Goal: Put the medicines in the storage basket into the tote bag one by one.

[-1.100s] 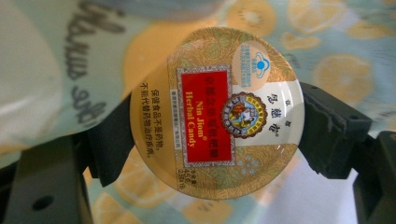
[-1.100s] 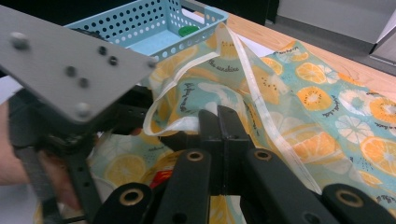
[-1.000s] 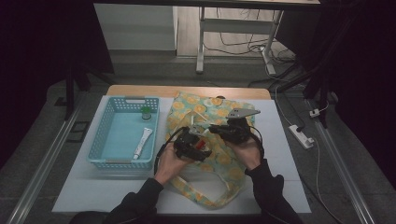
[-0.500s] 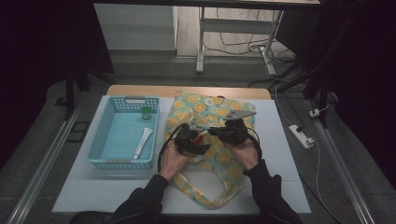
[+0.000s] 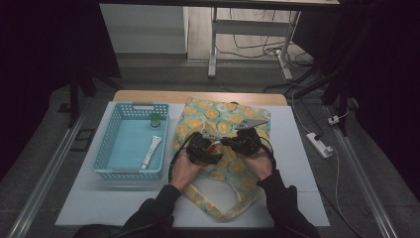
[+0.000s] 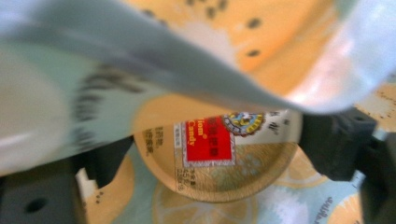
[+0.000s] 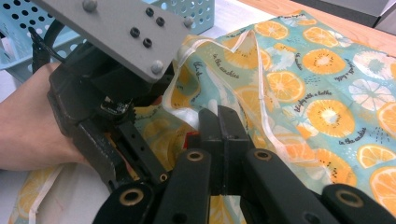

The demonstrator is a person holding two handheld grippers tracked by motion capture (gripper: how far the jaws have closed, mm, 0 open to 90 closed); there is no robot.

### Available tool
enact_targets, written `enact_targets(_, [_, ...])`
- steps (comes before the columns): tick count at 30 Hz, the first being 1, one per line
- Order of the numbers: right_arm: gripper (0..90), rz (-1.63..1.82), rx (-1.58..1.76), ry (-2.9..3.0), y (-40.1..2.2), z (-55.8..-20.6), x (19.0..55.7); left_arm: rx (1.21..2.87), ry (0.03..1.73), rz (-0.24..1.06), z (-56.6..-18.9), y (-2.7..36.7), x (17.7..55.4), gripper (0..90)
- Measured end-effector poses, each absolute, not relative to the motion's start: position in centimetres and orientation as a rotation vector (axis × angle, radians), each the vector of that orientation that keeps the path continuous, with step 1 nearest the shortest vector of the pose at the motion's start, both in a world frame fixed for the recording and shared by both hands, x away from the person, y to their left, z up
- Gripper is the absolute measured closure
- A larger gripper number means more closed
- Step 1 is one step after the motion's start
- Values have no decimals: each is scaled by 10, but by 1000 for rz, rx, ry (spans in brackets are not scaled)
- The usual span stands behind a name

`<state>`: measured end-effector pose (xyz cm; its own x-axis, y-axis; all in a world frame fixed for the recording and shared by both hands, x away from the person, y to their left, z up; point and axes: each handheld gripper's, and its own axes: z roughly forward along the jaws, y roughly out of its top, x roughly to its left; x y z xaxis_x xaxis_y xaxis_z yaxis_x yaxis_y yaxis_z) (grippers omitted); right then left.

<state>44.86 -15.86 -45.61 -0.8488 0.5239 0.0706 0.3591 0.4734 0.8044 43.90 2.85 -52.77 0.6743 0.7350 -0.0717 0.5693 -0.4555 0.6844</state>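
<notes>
While the left gripper [image 5: 214,147] holds a round tin [image 6: 223,158] across its width, its jaws just eased wider, a red label on the tin reads "Candy". It sits at the mouth of the orange-print bag [image 5: 224,119], whose cloth reads "in the sunshine". Beside it, the right gripper [image 7: 218,122] is clamped on the bag's hem. Left of the bag stands a blue basket [image 5: 111,144] with bare floor.

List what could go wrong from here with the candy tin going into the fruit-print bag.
1. The tin sits between the left gripper's jaws, which have just been opening; let go too soon, it may land on the bag's edge rather than inside.
2. The right gripper pinches only a thin fold of the bag; if that slips, the mouth may fall shut over the tin.
</notes>
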Motion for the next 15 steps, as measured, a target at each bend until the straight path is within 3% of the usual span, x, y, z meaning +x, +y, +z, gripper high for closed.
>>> enact_targets(8, [900, 1339, 760, 2508, -162, -452, 448, 2195, 972, 300, -515, 27, 431, 75])
enact_targets(15, [900, 1357, 758, 2500, -163, -450, 449, 2160, 944, 198, -501, 38, 424, 17])
